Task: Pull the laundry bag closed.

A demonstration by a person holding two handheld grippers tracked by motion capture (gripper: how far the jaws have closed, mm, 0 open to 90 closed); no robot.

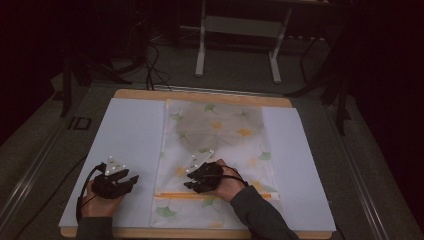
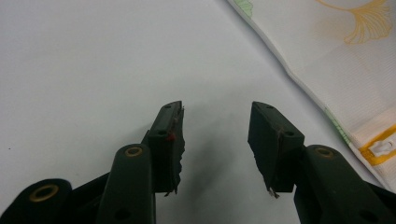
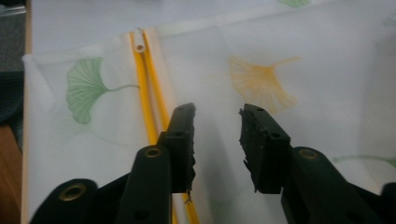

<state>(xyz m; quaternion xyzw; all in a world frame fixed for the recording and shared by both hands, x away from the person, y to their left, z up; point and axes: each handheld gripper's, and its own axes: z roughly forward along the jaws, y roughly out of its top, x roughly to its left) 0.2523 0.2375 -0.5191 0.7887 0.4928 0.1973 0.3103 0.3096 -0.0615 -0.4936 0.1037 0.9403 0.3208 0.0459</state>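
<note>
High view is showing a white mesh bag (image 1: 220, 150) printed with green and yellow ginkgo leaves, lying flat down the middle of a pale sheet (image 1: 130, 140) that is covering a wooden table (image 1: 200, 95). A yellow zipper (image 1: 175, 195) is running across the bag near the person's edge. The right gripper (image 1: 192, 186) is hovering over the bag's near-left part, just beyond the zipper, with the person's right hand (image 1: 227, 182) wrapped around it. The left gripper (image 1: 132, 180) is resting over the bare sheet to the left of the bag, apart from its edge. In the right gripper view the jaws are standing partly apart with nothing between them, the bag's mesh lying beneath them; the zipper (image 3: 149, 102) is passing just beside the left-hand jaw, and its pull end (image 3: 138, 41) is lying farther off near the bag's corner. In the left gripper view the jaws are gaping, released and gripping nothing, over the plain sheet (image 2: 93, 70), while the bag's edge (image 2: 327, 70) and a bit of zipper (image 2: 378, 147) are showing at the right.
</note>
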